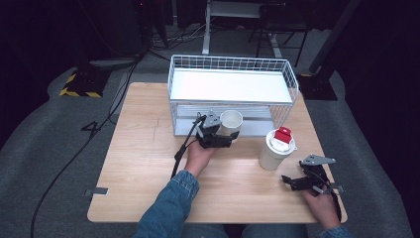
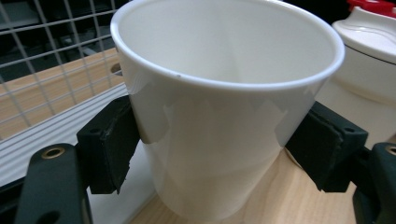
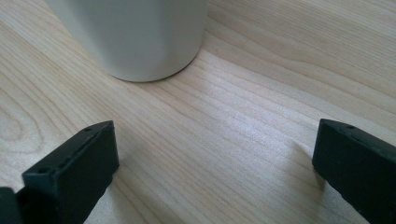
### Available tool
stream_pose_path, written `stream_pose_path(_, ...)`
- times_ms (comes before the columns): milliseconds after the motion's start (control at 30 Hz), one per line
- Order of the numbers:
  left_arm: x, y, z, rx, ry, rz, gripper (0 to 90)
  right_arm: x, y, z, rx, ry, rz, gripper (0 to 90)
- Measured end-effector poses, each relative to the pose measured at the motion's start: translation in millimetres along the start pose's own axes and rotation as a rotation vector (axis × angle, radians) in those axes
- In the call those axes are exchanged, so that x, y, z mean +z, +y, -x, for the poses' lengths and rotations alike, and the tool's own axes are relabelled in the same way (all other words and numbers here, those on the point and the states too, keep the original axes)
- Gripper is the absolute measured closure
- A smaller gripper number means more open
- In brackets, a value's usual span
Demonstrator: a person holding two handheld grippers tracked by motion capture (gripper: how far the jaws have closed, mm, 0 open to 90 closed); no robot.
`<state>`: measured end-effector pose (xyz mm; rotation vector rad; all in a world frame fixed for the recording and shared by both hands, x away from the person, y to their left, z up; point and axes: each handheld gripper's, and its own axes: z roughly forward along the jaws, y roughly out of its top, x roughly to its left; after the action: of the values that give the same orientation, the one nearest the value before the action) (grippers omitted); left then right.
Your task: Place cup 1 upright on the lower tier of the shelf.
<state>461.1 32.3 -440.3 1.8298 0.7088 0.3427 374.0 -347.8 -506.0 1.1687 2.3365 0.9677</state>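
Observation:
My left gripper (image 1: 232,136) is shut on a white open cup (image 1: 231,120), with one pad on each side of its wall. In the left gripper view the cup (image 2: 224,116) stands upright and empty between the pads (image 2: 109,149), lifted slightly off the wood. A taller white cup with a lid and a red cap (image 1: 275,148) stands on the table to its right and rises behind the held cup (image 2: 369,60). My right gripper (image 1: 293,182) rests low on the table, open, just right of and nearer than that lidded cup, whose base (image 3: 135,42) lies ahead of its jaws (image 3: 215,163).
A white wire rack (image 1: 171,84) with a flat upper shelf stands at the back of the wooden table (image 1: 143,163), just behind the held cup. A black cable trails from the left gripper across the table. Dark floor and stands surround the table.

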Motion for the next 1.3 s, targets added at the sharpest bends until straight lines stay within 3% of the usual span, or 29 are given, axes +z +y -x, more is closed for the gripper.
stream_pose_path(267, 4.2, 0.8, -12.9, 0.006, 0.058, -0.004, 22.0, 0.0, 0.0, 0.0, 0.0, 0.0, 0.0, 0.4)
stream_pose_path(567, 10.0, -4.5, -28.5, -0.027, 0.081, 0.003, 21.9, 0.0, 0.0, 0.0, 0.0, 0.0, 0.0, 0.4)
stream_pose_path(800, 15.7, -7.1, -37.8, -0.022, 0.107, -0.009, 21.9, 0.0, 0.0, 0.0, 0.0, 0.0, 0.0, 0.4)
stream_pose_path(867, 17.3, -7.9, -39.8, -0.035, 0.117, -0.006, 21.9, 0.0, 0.0, 0.0, 0.0, 0.0, 0.0, 0.4)
stream_pose_path(967, 19.7, -9.2, -41.3, -0.006, 0.141, 0.003, 21.9, 0.0, 0.0, 0.0, 0.0, 0.0, 0.0, 0.4)
stream_pose_path(1300, 27.1, -12.7, -41.3, -0.018, 0.144, -0.001, 21.9, 0.0, 0.0, 0.0, 0.0, 0.0, 0.0, 0.4)
